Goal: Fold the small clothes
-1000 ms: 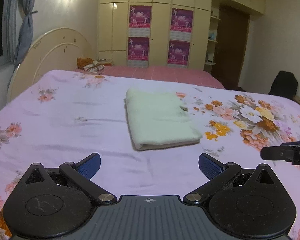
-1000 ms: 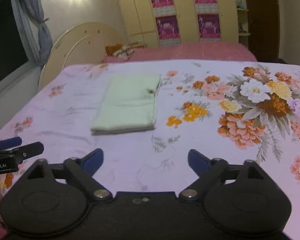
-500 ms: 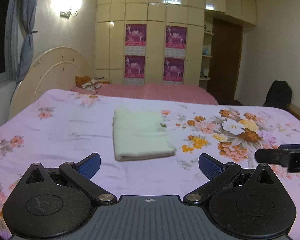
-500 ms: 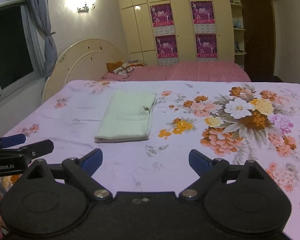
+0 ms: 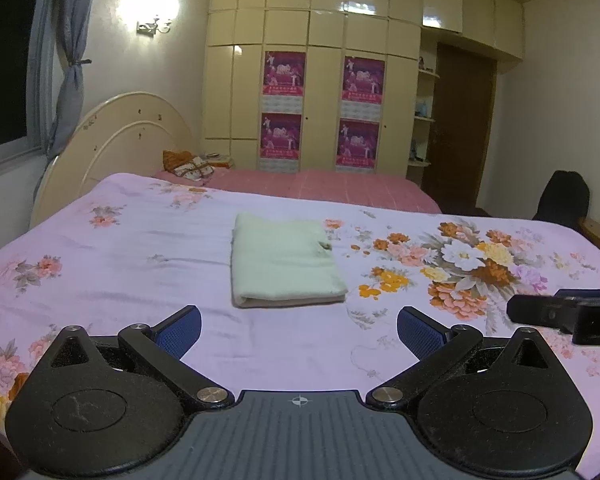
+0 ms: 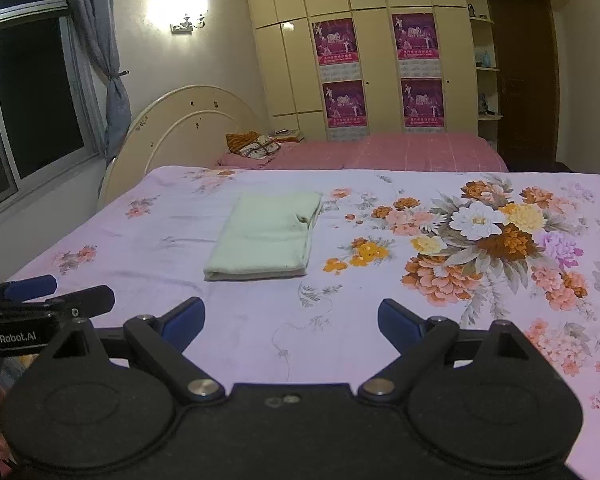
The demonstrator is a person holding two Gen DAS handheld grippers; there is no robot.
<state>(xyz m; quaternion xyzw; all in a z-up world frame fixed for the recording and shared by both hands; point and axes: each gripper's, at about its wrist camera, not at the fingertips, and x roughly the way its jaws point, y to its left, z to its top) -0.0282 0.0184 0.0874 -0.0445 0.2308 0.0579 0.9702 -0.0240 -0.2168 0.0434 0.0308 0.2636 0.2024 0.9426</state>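
On the bed point(image 5: 140, 240), spread with a lilac floral sheet, a pale green garment point(image 5: 284, 264) lies folded into a flat rectangle, left of the big flower print point(image 5: 472, 264). Left gripper point(image 5: 299, 330) hangs short of the garment's near edge, fingers wide apart, nothing held. Right gripper point(image 6: 291, 322) likewise apart and empty, well clear of the garment point(image 6: 266, 238); cream wardrobe point(image 5: 320, 60) with magenta posters behind.
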